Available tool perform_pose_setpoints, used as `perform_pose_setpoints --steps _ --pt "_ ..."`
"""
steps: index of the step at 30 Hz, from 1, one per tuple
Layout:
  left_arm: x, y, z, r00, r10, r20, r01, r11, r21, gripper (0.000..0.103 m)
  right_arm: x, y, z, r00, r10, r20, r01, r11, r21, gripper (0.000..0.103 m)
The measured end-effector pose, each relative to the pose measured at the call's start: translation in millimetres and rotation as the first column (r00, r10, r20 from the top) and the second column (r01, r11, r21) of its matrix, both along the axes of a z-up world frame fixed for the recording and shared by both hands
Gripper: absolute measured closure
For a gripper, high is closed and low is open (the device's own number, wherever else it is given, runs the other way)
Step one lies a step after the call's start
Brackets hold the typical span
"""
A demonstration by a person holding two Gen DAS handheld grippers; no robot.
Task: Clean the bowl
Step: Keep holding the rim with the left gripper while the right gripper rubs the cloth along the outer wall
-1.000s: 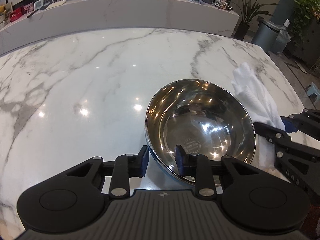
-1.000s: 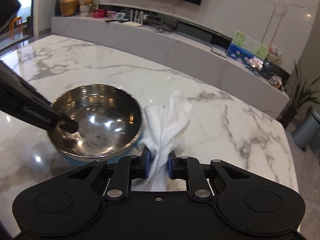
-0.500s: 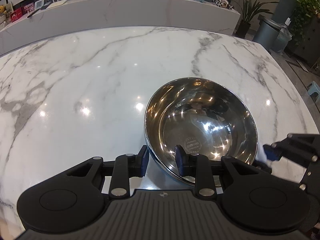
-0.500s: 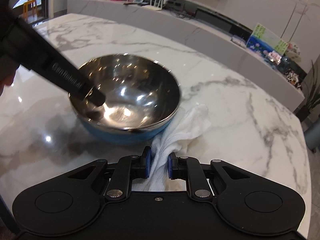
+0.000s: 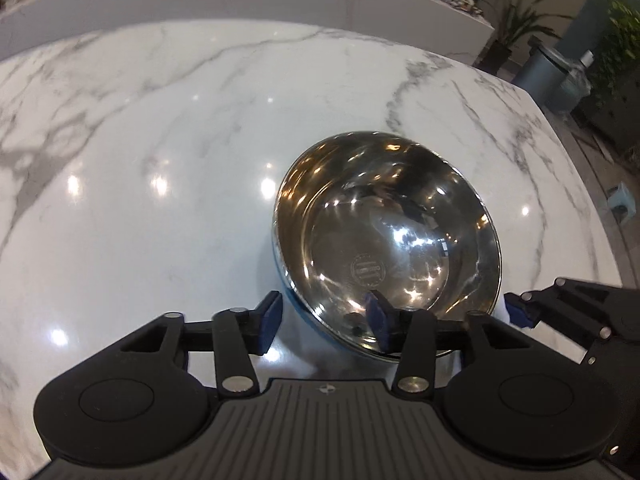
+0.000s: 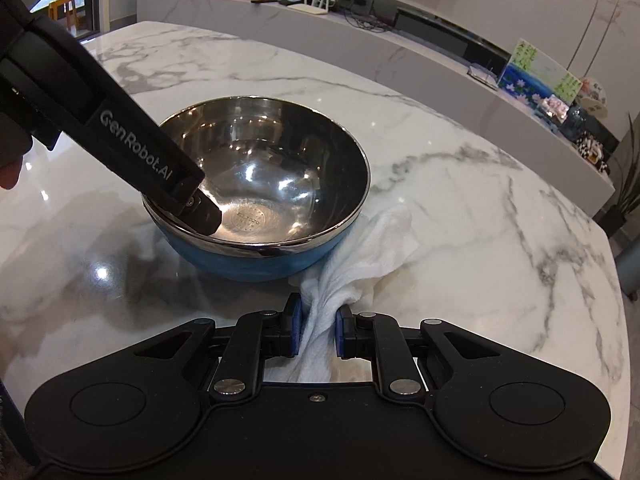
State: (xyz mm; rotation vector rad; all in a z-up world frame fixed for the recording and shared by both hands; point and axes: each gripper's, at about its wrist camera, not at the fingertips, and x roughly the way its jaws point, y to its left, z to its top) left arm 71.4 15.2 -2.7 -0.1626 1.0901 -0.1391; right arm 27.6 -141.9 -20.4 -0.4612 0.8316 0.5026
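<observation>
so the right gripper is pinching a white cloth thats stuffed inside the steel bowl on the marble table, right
Not quite. The right gripper does pinch the white cloth, but the cloth is not inside the steel bowl. It lies on the marble table beside the bowl, against its blue outer wall. The right wrist view shows the bowl's inside holding no cloth.

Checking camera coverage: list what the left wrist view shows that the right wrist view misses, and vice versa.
Left wrist only: a small pale-blue stool. Right wrist only: the crumpled white cloth pinched in the right gripper. Both: the shiny steel bowl on the white marble table, its rim between the jaws of the left gripper, which have just been opening.
</observation>
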Motion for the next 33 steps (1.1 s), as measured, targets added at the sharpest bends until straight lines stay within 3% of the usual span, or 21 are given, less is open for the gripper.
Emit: perform_pose_setpoints --steps 4,8,17,30,33 --pt "2 1 1 0.999 -0.022 0.025 0.021 0.999 0.05 0.082 2 -6 6 1.0 -0.014 0.025 0.014 1.0 -0.007 0.089" --pt "4 3 4 0.999 -0.027 0.038 0.024 0.997 0.079 0.087 5 -17 20 0.996 -0.043 0.072 0.043 0.999 0.015 0.089" --pt "4 2 6 0.999 -0.029 0.046 0.025 0.995 0.092 0.087 0 -10 27 0.993 0.024 0.115 -0.023 1.0 -0.011 0.089" --pt "5 3 2 0.999 -0.025 0.041 0.022 0.997 0.079 0.087 -14 9 -6 0.998 0.069 -0.012 -0.069 0.997 -0.035 0.089" --pt "4 4 -1 1.0 -0.003 0.018 0.002 0.999 0.048 0.073 -12 8 -5 0.998 0.061 -0.019 -0.062 0.998 -0.026 0.089"
